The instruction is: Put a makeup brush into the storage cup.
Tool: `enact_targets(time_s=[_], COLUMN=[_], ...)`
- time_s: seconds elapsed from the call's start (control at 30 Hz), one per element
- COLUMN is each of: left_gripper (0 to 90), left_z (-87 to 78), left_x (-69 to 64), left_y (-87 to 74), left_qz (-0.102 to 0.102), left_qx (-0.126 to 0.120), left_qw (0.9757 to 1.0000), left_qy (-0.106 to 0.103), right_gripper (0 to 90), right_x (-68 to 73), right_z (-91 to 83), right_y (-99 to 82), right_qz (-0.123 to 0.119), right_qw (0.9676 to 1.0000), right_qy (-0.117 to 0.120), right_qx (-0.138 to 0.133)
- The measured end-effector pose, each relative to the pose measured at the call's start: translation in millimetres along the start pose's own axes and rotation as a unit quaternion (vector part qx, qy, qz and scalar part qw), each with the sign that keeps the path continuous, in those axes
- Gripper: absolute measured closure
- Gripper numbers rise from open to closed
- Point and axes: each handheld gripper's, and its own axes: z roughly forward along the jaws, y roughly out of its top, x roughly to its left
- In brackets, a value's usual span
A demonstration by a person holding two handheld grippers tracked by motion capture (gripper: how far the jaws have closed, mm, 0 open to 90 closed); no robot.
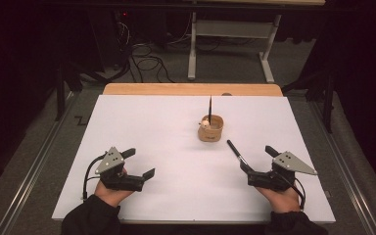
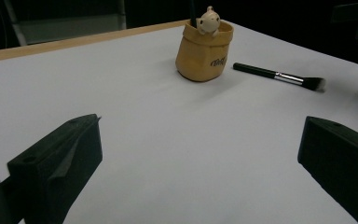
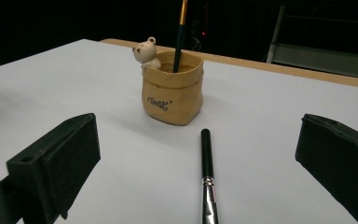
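The right gripper [image 1: 257, 164] sits low over the white table [image 1: 166, 147], jaws spread wide with nothing between them, and the makeup brush [image 1: 236, 152] lies flat on the sheet right ahead of it. In the right gripper view the brush [image 3: 207, 177] runs straight up the middle of the gap, handle end pointing away toward the pot [image 3: 172, 88], bristle end nearest the camera. That lineup looks deliberate: the open jaws straddle the brush's line, so a short push forward and a squeeze would likely catch it at the metal collar or the lower handle.

Over on the other side, the left gripper [image 1: 139, 164] is also spread open and empty, parked well apart from the action, probably just waiting. Its own view looks across the table at the pot [image 2: 205, 51] with the brush [image 2: 279, 75] lying just beside it, bristles pointing away from it.

The pot [image 1: 210, 128] stands upright near the middle of the table, a little bear figure [image 3: 145, 52] perched on its rim, and one dark pencil [image 3: 179, 32] already stands in it, leaning slightly. My read: the brush is headed there too, and it will need tipping upright first.
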Motion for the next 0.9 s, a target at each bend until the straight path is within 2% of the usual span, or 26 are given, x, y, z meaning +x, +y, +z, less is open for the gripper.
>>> enact_targets(time_s=[0.4,0.9], left_gripper=[0.4,0.4], left_z=[0.3,-0.9], left_x=[0.0,-0.5], left_y=[-0.9,-0.2], left_qz=[-0.003,-0.003], left_qx=[0.0,-0.002], left_qw=[1.0,1.0], left_qy=[0.003,0.0], right_gripper=[0.3,0.3], right_x=[0.4,-3.9], right_z=[1.2,3.9], right_y=[-0.3,-5.9], right_qz=[-0.002,-0.001], right_qw=[0.9999,0.9999], right_qy=[-0.002,-0.01], right_qx=[-0.01,0.007])
